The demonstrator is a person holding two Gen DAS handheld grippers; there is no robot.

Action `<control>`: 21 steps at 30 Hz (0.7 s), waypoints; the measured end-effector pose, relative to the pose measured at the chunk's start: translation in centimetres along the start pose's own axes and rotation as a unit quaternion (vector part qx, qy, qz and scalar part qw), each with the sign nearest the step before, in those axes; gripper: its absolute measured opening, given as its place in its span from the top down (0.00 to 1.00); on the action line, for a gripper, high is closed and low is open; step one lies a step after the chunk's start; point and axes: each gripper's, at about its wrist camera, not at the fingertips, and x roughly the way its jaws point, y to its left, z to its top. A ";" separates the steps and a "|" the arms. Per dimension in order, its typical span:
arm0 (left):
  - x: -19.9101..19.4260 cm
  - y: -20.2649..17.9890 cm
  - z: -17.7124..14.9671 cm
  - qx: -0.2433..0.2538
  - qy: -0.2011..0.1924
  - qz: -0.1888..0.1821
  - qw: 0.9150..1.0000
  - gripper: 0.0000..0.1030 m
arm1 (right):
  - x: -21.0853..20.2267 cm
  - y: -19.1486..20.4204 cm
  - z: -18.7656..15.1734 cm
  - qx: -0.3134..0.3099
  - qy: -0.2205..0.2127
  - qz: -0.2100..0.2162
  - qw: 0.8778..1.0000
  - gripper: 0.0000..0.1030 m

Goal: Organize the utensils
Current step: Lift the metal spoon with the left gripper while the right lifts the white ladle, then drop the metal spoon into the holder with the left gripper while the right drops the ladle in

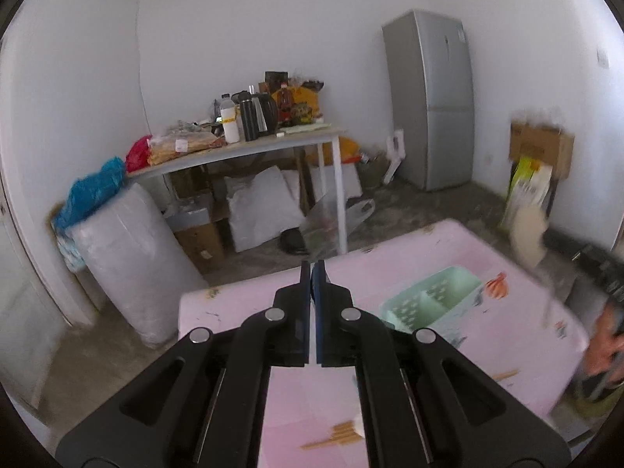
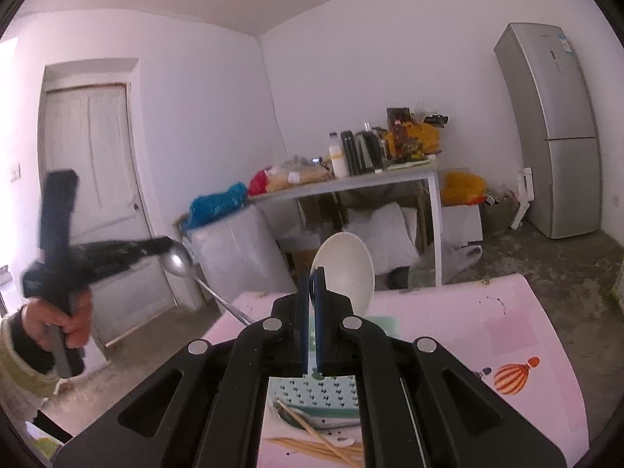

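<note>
Spoon handle point(image 2: 312, 304) hidden between pads, chopsticks point(image 2: 312, 438) cropped

A white ceramic soup spoon point(image 2: 345, 269) stands bowl-up at frame centre, and a shiny metal spoon point(image 2: 183, 263) angles at left. Wooden chopsticks point(image 2: 312, 442) lie at the bottom before a perforated mint-green plastic utensil holder point(image 1: 433, 300).

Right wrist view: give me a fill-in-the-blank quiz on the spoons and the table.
1. The soup spoon clamped in the right gripper is ____ in colour.
2. The long-handled spoon clamped in the left gripper is made of ____.
3. The mint utensil holder stands on a table whose top is ____.
4. The thin wooden sticks lying on that table are ____.

Missing words: white; metal; pink; chopsticks
</note>
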 end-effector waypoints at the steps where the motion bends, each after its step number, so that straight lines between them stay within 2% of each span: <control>1: 0.8 -0.4 0.3 0.013 0.012 0.003 1.000 1.00 | 0.0 -0.3 0.2 0.002 -0.004 0.003 1.000 0.98; 7: 5.8 -3.4 -0.4 0.076 0.089 0.014 0.993 1.00 | 0.5 -2.1 1.8 0.017 -0.031 0.042 0.998 0.98; 9: 7.8 -3.9 -1.1 0.075 0.115 0.007 0.990 0.99 | 0.8 -2.6 2.5 0.023 -0.040 0.059 0.997 0.98; 12: 9.2 -3.3 -1.6 0.026 0.130 -0.023 0.991 0.95 | 1.6 -3.6 3.6 0.034 -0.054 0.087 0.994 0.98; 15: 9.7 -2.4 -2.1 -0.028 0.126 -0.059 0.990 0.78 | 2.9 -4.9 4.5 0.051 -0.066 0.120 0.989 0.98; 16: 9.8 -2.2 -2.3 -0.041 0.124 -0.065 0.989 0.75 | 3.3 -5.2 4.7 0.056 -0.068 0.129 0.988 0.98; 21: 10.2 -1.5 -3.8 -0.078 0.124 -0.080 0.986 0.74 | 6.0 -6.6 5.2 0.085 -0.075 0.171 0.979 0.98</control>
